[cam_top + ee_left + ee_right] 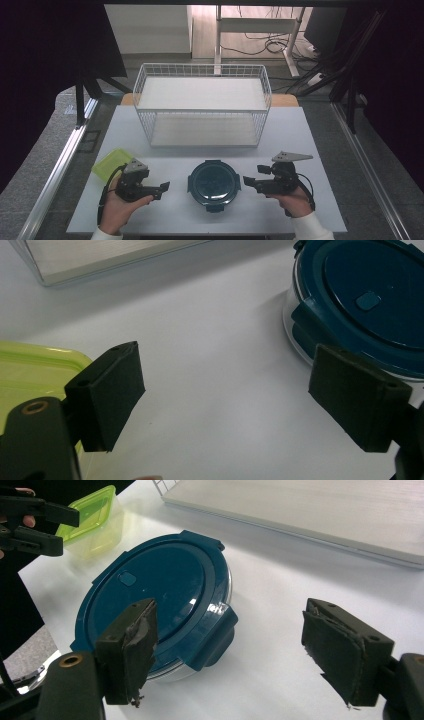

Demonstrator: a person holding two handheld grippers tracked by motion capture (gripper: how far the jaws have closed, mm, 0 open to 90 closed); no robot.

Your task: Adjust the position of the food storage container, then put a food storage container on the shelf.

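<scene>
No writing readable on the teal-lidded container [214, 184] between my left tongs [163, 188] and right tongs [248, 182], both wide, empty; green box [111, 163] probably just behind the left.

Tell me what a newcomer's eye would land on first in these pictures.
First, the round dark-teal lidded glass container at the near middle of the white table, flanked by the left hand-held gripper and the right hand-held gripper, both open and empty. Behind it stands a white two-tier wire rack. A lime-green translucent plastic box sits at the table's left edge.
</scene>
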